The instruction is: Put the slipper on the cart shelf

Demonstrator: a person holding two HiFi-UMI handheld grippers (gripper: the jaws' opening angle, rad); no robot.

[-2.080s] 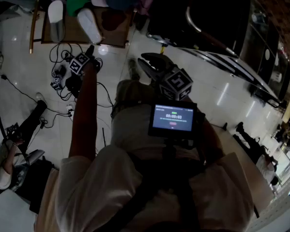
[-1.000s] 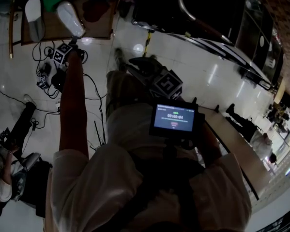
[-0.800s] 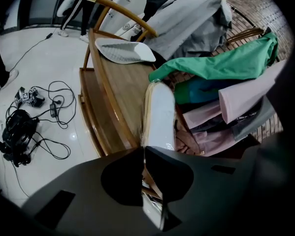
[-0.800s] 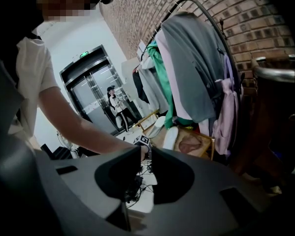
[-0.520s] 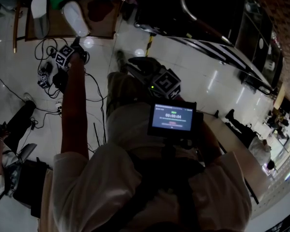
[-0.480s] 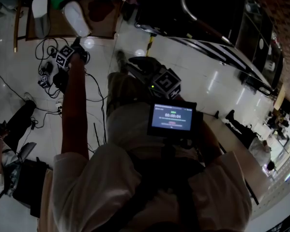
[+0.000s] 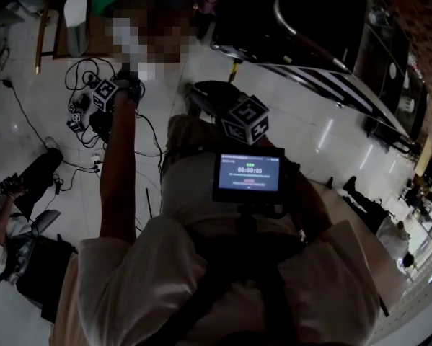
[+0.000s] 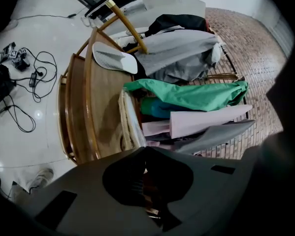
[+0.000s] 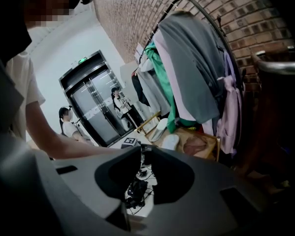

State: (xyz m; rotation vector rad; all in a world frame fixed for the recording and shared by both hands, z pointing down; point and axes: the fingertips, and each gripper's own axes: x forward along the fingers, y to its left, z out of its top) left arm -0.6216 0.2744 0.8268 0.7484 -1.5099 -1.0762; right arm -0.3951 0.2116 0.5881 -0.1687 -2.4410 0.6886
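Because the left gripper (image 8: 145, 151) has its jaws closed fully together, only a thin item fits between them: the near end of a pale slipper (image 8: 129, 119) is pinched at the tips. The slipper is seen edge-on and extends away from the jaws. It lies over the wooden shelf (image 8: 100, 112) at the base of the cart, along the side where the clothes hang; whether it touches the wood cannot be told. A second slipper (image 8: 114, 58) lies flat on the far part of the same shelf, apart from the first. Above the shelf hang a green garment (image 8: 186, 93) and a grey garment (image 8: 181, 53), with a brick wall (image 8: 250, 38) behind them. Cables (image 8: 24, 87) trail over the glossy floor beside the cart. The right gripper (image 9: 143, 154) is held back close to the person's body, well apart from the cart, with its jaws nearly together and nothing between them. A small screen (image 7: 249, 173) sits on the person's chest, and another person (image 7: 14, 222) sits on the floor to the left.
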